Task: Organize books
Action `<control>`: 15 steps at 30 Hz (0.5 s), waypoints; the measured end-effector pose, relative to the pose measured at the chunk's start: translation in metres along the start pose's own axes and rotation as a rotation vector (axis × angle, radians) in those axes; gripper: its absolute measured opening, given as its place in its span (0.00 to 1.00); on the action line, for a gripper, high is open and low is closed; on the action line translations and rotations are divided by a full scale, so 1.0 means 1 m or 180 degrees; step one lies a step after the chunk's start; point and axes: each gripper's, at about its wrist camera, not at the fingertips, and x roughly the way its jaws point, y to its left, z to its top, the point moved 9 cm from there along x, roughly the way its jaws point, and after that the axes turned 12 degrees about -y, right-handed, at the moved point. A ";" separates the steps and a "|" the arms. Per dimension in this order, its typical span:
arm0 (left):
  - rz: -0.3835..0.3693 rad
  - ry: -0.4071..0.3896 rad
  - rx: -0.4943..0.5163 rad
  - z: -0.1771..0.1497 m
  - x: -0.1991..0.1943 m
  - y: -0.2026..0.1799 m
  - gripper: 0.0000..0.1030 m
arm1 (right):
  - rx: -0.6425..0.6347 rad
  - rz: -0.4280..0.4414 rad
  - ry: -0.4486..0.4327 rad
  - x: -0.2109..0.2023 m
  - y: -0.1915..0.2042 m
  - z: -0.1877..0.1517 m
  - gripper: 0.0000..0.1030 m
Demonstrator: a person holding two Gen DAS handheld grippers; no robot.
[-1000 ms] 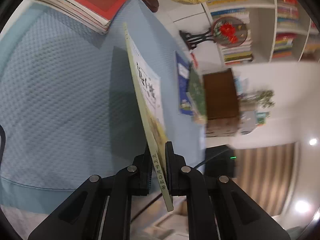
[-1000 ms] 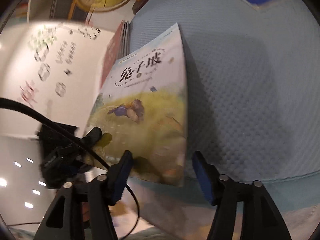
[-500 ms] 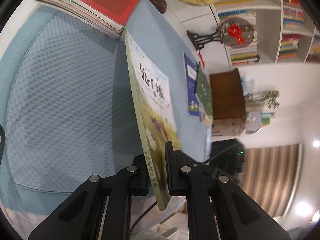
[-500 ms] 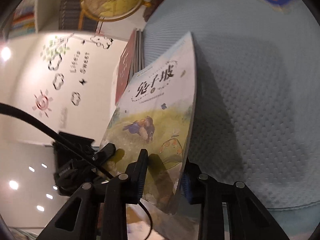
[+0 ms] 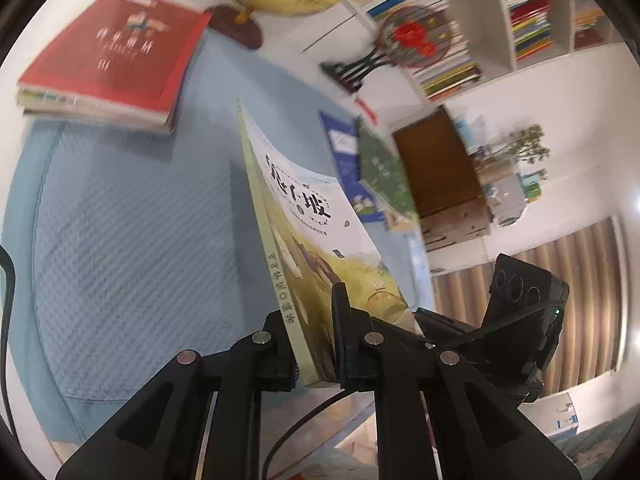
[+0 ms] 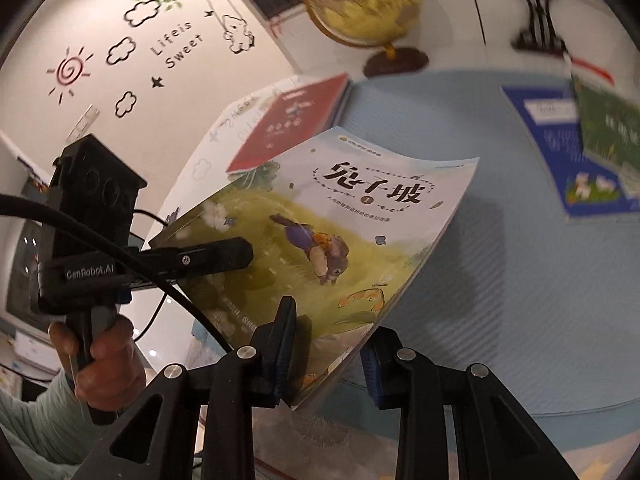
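Right wrist view: left gripper [image 6: 224, 256] casing reads "GenRobot.AI".

A globe [image 6: 362, 0] stands beyond the blue tablecloth [image 5: 120, 240].

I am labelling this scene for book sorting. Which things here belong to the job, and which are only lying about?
Job:
- rabbit book, held by left tongs and right tongs
- red-topped book stack
- blue book
- green book

Lying about:
- globe
- round fan ornament
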 end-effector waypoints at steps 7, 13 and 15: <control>0.0051 -0.0474 0.0113 0.060 -0.027 -0.002 0.10 | -0.0364 0.0140 -0.0123 0.010 0.031 0.057 0.28; 0.0457 -0.0701 0.0034 0.119 -0.028 0.047 0.10 | -0.0296 0.0505 0.0001 0.076 0.051 0.102 0.29; 0.0553 -0.0724 -0.0023 0.136 -0.024 0.064 0.10 | -0.0308 0.0581 0.0090 0.101 0.056 0.113 0.29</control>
